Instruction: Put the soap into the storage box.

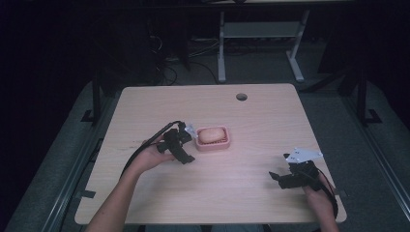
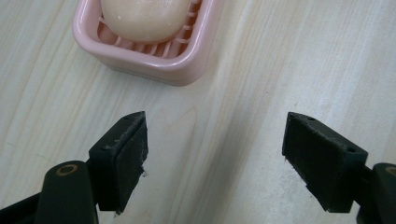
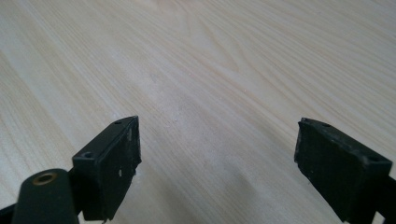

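From above we see the right hand-held gripper [image 1: 283, 178] lower right, open; the left hand-held gripper [image 2: 215, 154], open, shows the soap dish [image 2: 154, 60] slats upper left

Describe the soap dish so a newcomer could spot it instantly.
Start at the light wooden table and look to its middle, just ahead of the left gripper. There sits the soap dish, a pink rounded-rectangle tray with a slatted floor. It alone is pink, and it holds a pale oval soap bar.
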`<state>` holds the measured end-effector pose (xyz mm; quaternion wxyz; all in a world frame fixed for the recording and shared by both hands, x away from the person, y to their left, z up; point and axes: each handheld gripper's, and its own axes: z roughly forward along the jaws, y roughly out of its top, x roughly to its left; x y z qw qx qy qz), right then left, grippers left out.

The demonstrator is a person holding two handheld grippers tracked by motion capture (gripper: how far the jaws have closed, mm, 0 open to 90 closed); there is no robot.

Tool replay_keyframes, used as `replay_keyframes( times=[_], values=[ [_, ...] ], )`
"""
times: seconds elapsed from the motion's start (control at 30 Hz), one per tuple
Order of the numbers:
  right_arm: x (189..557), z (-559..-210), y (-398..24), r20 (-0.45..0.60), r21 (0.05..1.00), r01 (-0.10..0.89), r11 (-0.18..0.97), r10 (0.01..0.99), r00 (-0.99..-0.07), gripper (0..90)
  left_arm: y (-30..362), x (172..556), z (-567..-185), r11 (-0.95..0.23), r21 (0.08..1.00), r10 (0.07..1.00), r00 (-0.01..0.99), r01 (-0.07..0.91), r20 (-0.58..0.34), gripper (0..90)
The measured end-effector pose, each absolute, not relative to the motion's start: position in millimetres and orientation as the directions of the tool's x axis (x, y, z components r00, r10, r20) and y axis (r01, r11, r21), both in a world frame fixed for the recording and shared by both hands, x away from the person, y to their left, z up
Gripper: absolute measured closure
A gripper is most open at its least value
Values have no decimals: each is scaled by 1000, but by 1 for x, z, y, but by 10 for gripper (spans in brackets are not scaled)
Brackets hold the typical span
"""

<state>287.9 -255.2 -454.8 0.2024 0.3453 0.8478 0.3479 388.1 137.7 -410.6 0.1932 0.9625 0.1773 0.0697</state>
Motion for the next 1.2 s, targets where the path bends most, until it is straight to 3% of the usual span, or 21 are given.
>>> replay_keyframes(
  times=[1.2],
  values=[
    [287,-455,-254,-114,720,446,531,725,-679,140,169,353,-415,-834,449,396,915,321,82,206]
  ],
)
